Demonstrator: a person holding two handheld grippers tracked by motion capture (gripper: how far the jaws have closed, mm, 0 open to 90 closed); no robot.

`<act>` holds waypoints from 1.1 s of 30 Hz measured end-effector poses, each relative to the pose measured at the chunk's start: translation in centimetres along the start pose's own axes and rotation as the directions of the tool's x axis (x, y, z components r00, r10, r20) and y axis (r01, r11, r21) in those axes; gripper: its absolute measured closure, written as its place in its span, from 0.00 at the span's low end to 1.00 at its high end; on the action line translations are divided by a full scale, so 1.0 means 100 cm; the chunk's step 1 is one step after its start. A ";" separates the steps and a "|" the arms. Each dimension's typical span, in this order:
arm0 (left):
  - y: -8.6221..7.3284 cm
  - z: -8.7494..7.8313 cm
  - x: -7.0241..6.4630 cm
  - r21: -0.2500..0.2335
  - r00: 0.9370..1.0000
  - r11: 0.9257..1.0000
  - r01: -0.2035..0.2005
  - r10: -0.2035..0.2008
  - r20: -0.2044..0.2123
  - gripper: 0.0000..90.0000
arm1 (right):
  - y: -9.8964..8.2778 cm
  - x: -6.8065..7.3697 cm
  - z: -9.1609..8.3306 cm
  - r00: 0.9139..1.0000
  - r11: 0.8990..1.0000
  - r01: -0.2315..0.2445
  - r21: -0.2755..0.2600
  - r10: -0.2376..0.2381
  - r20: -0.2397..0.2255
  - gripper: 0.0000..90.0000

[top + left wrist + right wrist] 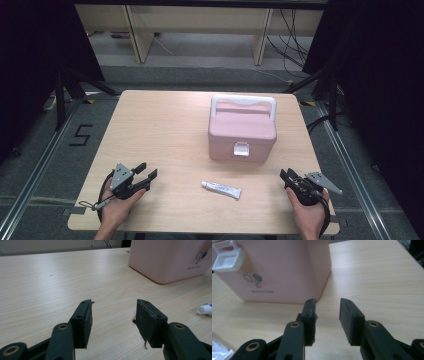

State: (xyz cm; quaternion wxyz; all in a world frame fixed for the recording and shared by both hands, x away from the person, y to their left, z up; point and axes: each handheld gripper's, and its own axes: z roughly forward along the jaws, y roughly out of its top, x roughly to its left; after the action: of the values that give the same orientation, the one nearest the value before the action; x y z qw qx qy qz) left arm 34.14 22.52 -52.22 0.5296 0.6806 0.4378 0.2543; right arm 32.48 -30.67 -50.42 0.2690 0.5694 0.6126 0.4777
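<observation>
Left tool (145,176) open, empty; right tool (286,176) open, empty. Tube (221,189) between them; pink box (242,131) beyond, on table (160,130).

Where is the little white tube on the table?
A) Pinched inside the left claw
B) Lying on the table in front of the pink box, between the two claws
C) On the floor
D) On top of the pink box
B: the high view shows the tube lying flat on the table, nearer the person than the pink box, with the open left claw and right claw apart from it on either side.
</observation>
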 end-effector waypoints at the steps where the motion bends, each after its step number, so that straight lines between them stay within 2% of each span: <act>1: 0.000 0.001 0.001 -0.015 1.000 1.000 0.010 -0.010 -0.003 0.52 | 0.001 -0.001 0.000 1.000 1.000 0.006 -0.004 -0.006 -0.002 0.75; 3: 0.002 0.001 0.001 -0.010 1.000 1.000 0.014 -0.014 -0.008 0.53 | 0.002 -0.002 -0.001 1.000 1.000 0.007 -0.004 -0.007 0.002 0.76; 4: 0.003 0.002 0.001 -0.026 1.000 1.000 0.016 -0.016 -0.003 0.56 | 0.002 -0.004 -0.001 1.000 1.000 0.017 -0.015 -0.017 0.000 0.78; 5: 0.006 0.003 0.001 -0.034 1.000 0.999 0.022 -0.022 -0.008 0.59 | 0.004 -0.008 -0.002 0.999 1.000 0.000 -0.015 0.000 0.034 0.84; 6: 0.006 0.003 0.001 -0.034 1.000 0.999 0.022 -0.022 -0.008 0.61 | 0.004 -0.008 -0.002 0.999 1.000 0.000 -0.015 0.000 0.034 0.84; 7: 0.009 0.006 0.000 -0.043 1.000 0.999 0.022 -0.022 -0.002 0.63 | 0.007 -0.012 -0.002 0.998 1.000 0.024 -0.007 -0.024 0.056 0.90; 8: 0.009 0.006 0.000 -0.043 1.000 0.999 0.022 -0.022 -0.002 0.67 | 0.007 -0.012 -0.002 0.998 1.000 0.024 -0.007 -0.024 0.056 0.90; 9: 0.012 0.008 -0.001 -0.043 1.000 0.999 0.023 -0.023 -0.004 0.67 | 0.008 -0.012 -0.002 0.997 1.000 0.029 0.004 -0.029 0.077 0.95; 10: 0.015 0.009 -0.002 -0.035 1.000 0.999 0.015 -0.015 0.000 0.77 | 0.011 -0.015 -0.002 0.996 0.999 0.048 -0.009 -0.047 0.077 1.00; 11: 0.015 0.009 -0.002 -0.035 1.000 0.999 0.015 -0.015 0.000 0.82 | 0.012 -0.016 -0.001 0.996 0.999 0.037 -0.014 -0.035 0.085 1.00; 12: 0.020 0.011 -0.003 -0.024 1.000 1.000 0.003 -0.004 -0.006 0.87 | 0.014 -0.018 -0.002 0.993 0.998 0.069 0.008 -0.069 0.100 1.00; 13: 0.023 0.012 -0.004 -0.025 1.000 1.000 0.003 -0.003 0.005 0.91 | 0.015 -0.017 -0.001 0.994 0.999 0.051 0.000 -0.051 0.099 1.00; 15: 0.026 0.013 -0.005 -0.023 1.000 1.000 -0.002 0.002 0.004 0.98 | 0.017 -0.016 -0.003 0.993 0.999 0.038 0.021 -0.040 0.107 1.00; 16: 0.029 0.014 -0.006 -0.024 1.000 1.000 -0.010 0.010 0.000 0.98 | 0.018 -0.018 -0.002 0.992 0.998 0.062 0.002 -0.062 0.111 1.00; 17: 0.032 0.014 -0.007 -0.021 1.000 1.000 -0.012 0.012 0.004 0.99 | 0.019 -0.017 -0.001 0.994 0.999 0.044 0.016 -0.045 0.097 1.00; 19: 0.041 0.021 -0.012 -0.030 0.999 0.999 -0.035 0.035 0.030 1.00 | 0.025 -0.019 0.004 0.991 0.996 0.085 0.010 -0.086 0.107 1.00; 20: 0.045 0.024 -0.015 -0.024 0.998 0.999 -0.039 0.040 0.043 1.00 | 0.027 -0.019 0.005 0.994 0.997 0.072 0.011 -0.072 0.087 1.00; 22: 0.054 0.035 -0.020 -0.022 0.995 0.998 -0.061 0.063 0.078 1.00 | 0.034 -0.020 0.010 0.991 0.995 0.094 0.012 -0.095 0.094 1.00; 23: 0.054 0.035 -0.020 -0.022 0.995 0.998 -0.061 0.063 0.078 1.00 | 0.038 -0.018 0.012 0.994 0.997 0.072 0.021 -0.074 0.081 1.00; 24: 0.058 0.040 -0.022 -0.016 0.994 0.998 -0.065 0.066 0.090 1.00 | 0.042 -0.019 0.017 0.993 0.996 0.091 0.014 -0.091 0.072 1.00; 25: 0.068 0.054 -0.027 -0.006 0.991 0.998 -0.064 0.065 0.120 1.00 | 0.046 -0.017 0.020 0.993 0.996 0.086 0.018 -0.087 0.080 1.00; 26: 0.073 0.062 -0.029 -0.006 0.989 0.998 -0.065 0.065 0.135 1.00 | 0.051 -0.017 0.025 0.992 0.993 0.112 0.023 -0.113 0.052 1.00; 27: 0.073 0.062 -0.029 -0.006 0.989 0.998 -0.065 0.065 0.135 1.00 | 0.055 -0.015 0.029 0.993 0.993 0.112 0.023 -0.113 0.044 1.00; 28: 0.081 0.078 -0.034 0.012 0.985 0.996 -0.085 0.082 0.154 1.00 | 0.058 -0.013 0.033 0.994 0.994 0.102 0.032 -0.103 0.035 1.00; 29: 0.081 0.078 -0.034 0.012 0.985 0.996 -0.085 0.082 0.154 1.00 | 0.058 -0.013 0.033 0.994 0.994 0.102 0.032 -0.103 0.035 1.00; 30: 0.085 0.087 -0.036 0.027 0.983 0.996 -0.088 0.083 0.164 1.00 | 0.062 -0.013 0.038 0.991 0.991 0.131 0.033 -0.132 0.024 1.00; 31: 0.089 0.100 -0.040 0.037 0.979 0.994 -0.104 0.095 0.180 1.00 | 0.070 -0.009 0.048 0.989 0.989 0.147 0.034 -0.147 -0.007 1.00; 33: 0.092 0.106 -0.041 0.047 0.978 0.993 -0.104 0.094 0.185 1.00 | 0.072 -0.008 0.051 0.988 0.988 0.151 0.039 -0.151 -0.011 1.00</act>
State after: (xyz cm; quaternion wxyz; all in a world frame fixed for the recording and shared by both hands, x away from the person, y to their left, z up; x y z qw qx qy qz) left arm 43.73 13.17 -46.36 0.5346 0.7368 0.3601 0.2044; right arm 40.28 -30.76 -46.21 0.2904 0.5246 0.6646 0.4459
